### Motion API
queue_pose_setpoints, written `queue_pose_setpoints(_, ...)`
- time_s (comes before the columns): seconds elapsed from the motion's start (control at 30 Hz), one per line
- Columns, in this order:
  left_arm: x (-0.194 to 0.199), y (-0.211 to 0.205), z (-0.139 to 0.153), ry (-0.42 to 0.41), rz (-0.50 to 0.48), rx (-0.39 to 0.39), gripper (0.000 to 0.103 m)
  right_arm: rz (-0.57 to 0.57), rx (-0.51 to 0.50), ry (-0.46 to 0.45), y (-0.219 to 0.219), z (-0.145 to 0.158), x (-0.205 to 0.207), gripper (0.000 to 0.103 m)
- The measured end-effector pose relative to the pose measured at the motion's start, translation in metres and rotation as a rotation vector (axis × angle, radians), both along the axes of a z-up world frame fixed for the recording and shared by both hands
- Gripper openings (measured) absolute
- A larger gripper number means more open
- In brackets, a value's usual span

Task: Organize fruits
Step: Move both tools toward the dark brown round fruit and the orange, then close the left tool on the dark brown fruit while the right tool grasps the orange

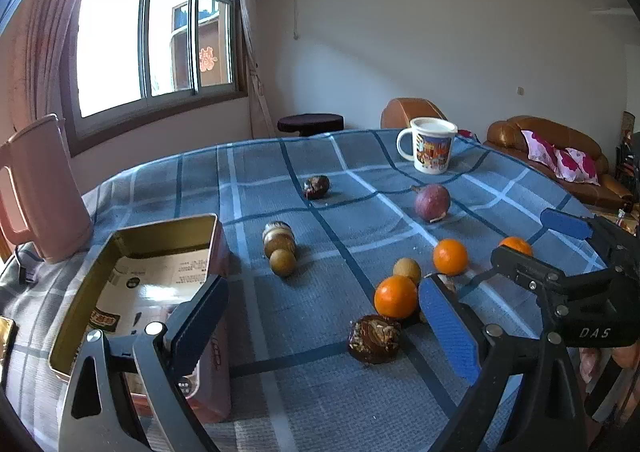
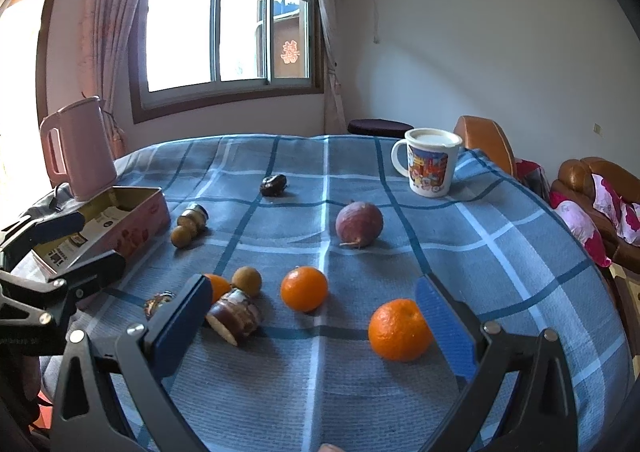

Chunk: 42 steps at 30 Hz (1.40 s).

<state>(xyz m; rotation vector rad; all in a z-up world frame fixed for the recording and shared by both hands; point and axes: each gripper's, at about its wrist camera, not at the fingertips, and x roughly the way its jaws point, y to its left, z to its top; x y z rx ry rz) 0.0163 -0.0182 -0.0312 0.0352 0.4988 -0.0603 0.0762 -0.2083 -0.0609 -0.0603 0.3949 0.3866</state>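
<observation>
Both the left gripper (image 1: 320, 316) and right gripper (image 2: 316, 316) are held wide, empty. Left of them an open tin (image 1: 120, 252) holds only printed paper; oranges (image 2: 398, 330) are scattered ahead on the table (image 2: 520, 252). The mug's (image 2: 430, 163) contents cannot be told.

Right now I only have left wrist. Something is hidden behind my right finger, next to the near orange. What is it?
Observer: A brown cut piece lying on its side, pale cut face towards the right camera, just in front of the tan round fruit.
Operator: The orange behind the other gripper, is it held? I only see a sliver.
Observer: No. That orange sits whole on the cloth, inside the right gripper, whose fingers are open. It is close to the right-hand finger.
</observation>
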Motion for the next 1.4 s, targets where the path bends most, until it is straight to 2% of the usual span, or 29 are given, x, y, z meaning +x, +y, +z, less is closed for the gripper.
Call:
queue_pose_setpoints(0.2,0.006,-0.002,-0.006,0.025,-0.016,0.000,0.097,-0.026,-0.012,0.008,-0.004,-0.005,0.006,0.103)
queue_pose_setpoints(0.53,0.017,-0.005,-0.025,0.113,-0.058,-0.010,0.097,-0.111,-0.031,0.051,-0.022,-0.020,0.023,0.102)
queue_pose_setpoints(0.67,0.017,-0.008,-0.026,0.123,-0.088,-0.005,0.096,-0.121,-0.026,0.083,-0.029,-0.028,0.031,0.097)
queue_pose_setpoints(0.73,0.020,-0.012,-0.029,0.146,-0.113,0.010,0.089,-0.125,-0.021,0.095,-0.031,-0.031,0.033,0.091)
queue_pose_setpoints(0.8,0.023,-0.016,-0.032,0.172,-0.137,0.017,0.072,-0.125,-0.024,0.102,-0.032,-0.032,0.035,0.090)
queue_pose_setpoints(0.87,0.026,-0.019,-0.035,0.191,-0.145,0.026,0.070,-0.121,-0.028,0.112,-0.031,-0.033,0.036,0.086)
queue_pose_setpoints(0.97,0.030,-0.017,-0.037,0.222,-0.166,-0.001,0.069,-0.120,-0.037,0.134,-0.030,-0.035,0.040,0.079)
queue_pose_setpoints(1.03,0.033,-0.016,-0.040,0.248,-0.183,-0.020,0.063,-0.115,-0.051,0.160,-0.028,-0.036,0.045,0.076)
queue_pose_setpoints(1.1,0.034,-0.015,-0.041,0.264,-0.191,-0.032,0.049,-0.110,-0.060,0.176,-0.027,-0.037,0.048,0.072)
queue_pose_setpoints(1.17,0.035,-0.015,-0.042,0.274,-0.203,-0.044,0.041,-0.112,-0.063,0.177,-0.027,-0.038,0.049,0.069)
queue_pose_setpoints(1.27,0.035,-0.014,-0.043,0.276,-0.209,-0.055,0.041,-0.098,-0.075,0.188,-0.026,-0.040,0.052,0.050)
queue_pose_setpoints(1.4,0.034,-0.012,-0.042,0.265,-0.204,-0.063,0.041,-0.091,-0.069,0.197,-0.026,-0.040,0.053,0.050)
